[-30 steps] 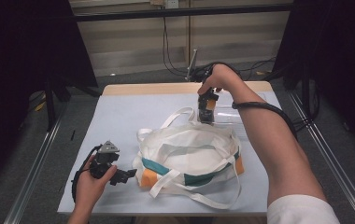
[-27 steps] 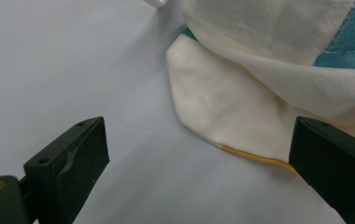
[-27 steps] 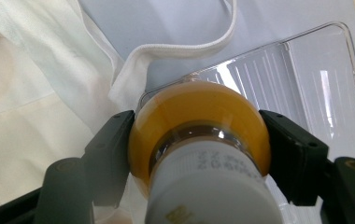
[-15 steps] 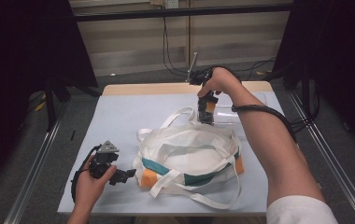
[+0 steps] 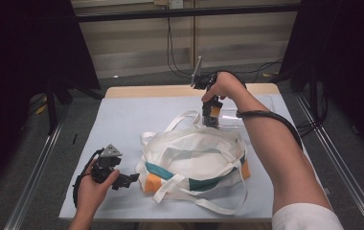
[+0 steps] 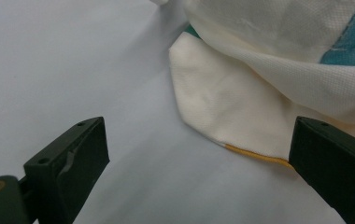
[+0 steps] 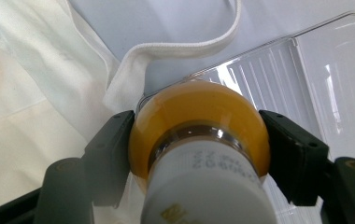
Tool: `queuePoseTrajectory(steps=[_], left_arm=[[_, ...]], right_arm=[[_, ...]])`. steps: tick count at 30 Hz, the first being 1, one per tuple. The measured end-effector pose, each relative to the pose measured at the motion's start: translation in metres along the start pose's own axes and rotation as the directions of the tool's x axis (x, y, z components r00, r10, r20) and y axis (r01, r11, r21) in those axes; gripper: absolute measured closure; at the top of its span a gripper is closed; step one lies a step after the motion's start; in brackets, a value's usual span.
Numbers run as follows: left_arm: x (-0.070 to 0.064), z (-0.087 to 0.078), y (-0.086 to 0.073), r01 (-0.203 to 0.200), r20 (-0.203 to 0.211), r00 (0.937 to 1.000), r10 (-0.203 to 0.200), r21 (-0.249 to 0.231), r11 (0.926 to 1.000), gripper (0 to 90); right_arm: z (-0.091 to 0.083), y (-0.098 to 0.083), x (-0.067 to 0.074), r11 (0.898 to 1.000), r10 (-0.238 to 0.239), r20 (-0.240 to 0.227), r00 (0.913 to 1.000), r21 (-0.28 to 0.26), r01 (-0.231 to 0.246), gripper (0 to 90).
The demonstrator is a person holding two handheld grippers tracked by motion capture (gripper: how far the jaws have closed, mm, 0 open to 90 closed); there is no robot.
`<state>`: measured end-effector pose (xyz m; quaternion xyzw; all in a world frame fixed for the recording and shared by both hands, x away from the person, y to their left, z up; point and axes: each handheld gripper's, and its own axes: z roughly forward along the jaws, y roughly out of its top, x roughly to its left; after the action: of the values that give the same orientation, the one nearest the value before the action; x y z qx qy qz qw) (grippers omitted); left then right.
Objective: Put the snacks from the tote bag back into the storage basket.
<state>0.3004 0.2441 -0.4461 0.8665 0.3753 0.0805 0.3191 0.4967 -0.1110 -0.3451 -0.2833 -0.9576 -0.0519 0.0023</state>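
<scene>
Dark room, grey floor, light blue-grey table [image 5: 122, 120] under the high camera. Your right gripper [image 5: 211, 117] hangs at the far side of the table, pointing down, jaws clamped on either side of a light bulb [image 7: 199, 130] with an amber dome and a white base carrying printed lettering. In the right gripper view the bulb sits just above the near corner of a clear plastic tray [image 7: 315, 65], beside the edge of the white tote bag [image 5: 194, 153]; whether the bulb touches the tray you can't tell. The bag lies crumpled mid-table, with teal and orange patches on its near side and its white straps [image 5: 180, 120] looped out toward the tray and toward the near edge. Your left gripper [image 5: 127, 179] rests low on the table near the left front, just beside the bag's orange corner, jaws spread wide with nothing between them. In the left gripper view a cream fold of the bag with a yellow hem lies just ahead of those jaws, close to one of them.
</scene>
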Motion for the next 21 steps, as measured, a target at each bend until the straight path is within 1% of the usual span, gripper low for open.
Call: queuePoseTrajectory(steps=[3,5,10,13,14,15,16,21], left_arm=[[-0.0008,0.0006,0.0004,-0.003,0.004,1.0,0.003,-0.002,1.0,4.6],[-0.0007,0.0008,0.0001,-0.005,0.003,1.0,0.005,0.003,1.0,4.6],[-0.0002,0.0008,0.0002,-0.002,0.004,1.0,0.002,0.0,1.0,4.6],[0.0,0.0011,0.0001,-0.003,0.005,1.0,0.003,0.002,1.0,4.6],[-0.001,0.0024,-0.0006,0.002,-0.009,1.0,-0.002,-0.015,0.9999,4.6],[-0.0011,0.0025,-0.0004,0.002,-0.007,1.0,-0.002,-0.016,0.9999,4.6],[-0.0003,0.0011,0.0006,-0.001,0.006,1.0,0.001,0.002,1.0,4.6],[0.0005,0.0005,0.0006,0.002,0.006,1.0,-0.002,-0.006,1.0,4.6]], right_arm=[[0.0005,-0.0001,0.0002,1.0,0.001,0.001,1.0,-0.006,-0.001,30.4],[0.0009,-0.0002,0.001,1.0,0.013,0.0,0.9999,-0.002,-0.013,30.4],[0.003,-0.0003,0.0011,1.0,0.003,0.001,1.0,-0.013,-0.003,30.4],[0.0025,-0.0005,0.0012,1.0,0.008,0.0,1.0,-0.01,-0.008,30.4],[0.0025,-0.0007,0.0011,1.0,0.011,0.0,0.9999,-0.011,-0.011,30.4],[0.0025,-0.0009,0.001,1.0,0.013,-0.001,0.9999,-0.012,-0.013,30.4],[0.0025,-0.001,0.001,1.0,0.02,-0.003,0.9998,-0.012,-0.02,30.3],[0.0027,-0.0015,0.0008,1.0,0.022,-0.003,0.9998,-0.017,-0.022,30.3]])
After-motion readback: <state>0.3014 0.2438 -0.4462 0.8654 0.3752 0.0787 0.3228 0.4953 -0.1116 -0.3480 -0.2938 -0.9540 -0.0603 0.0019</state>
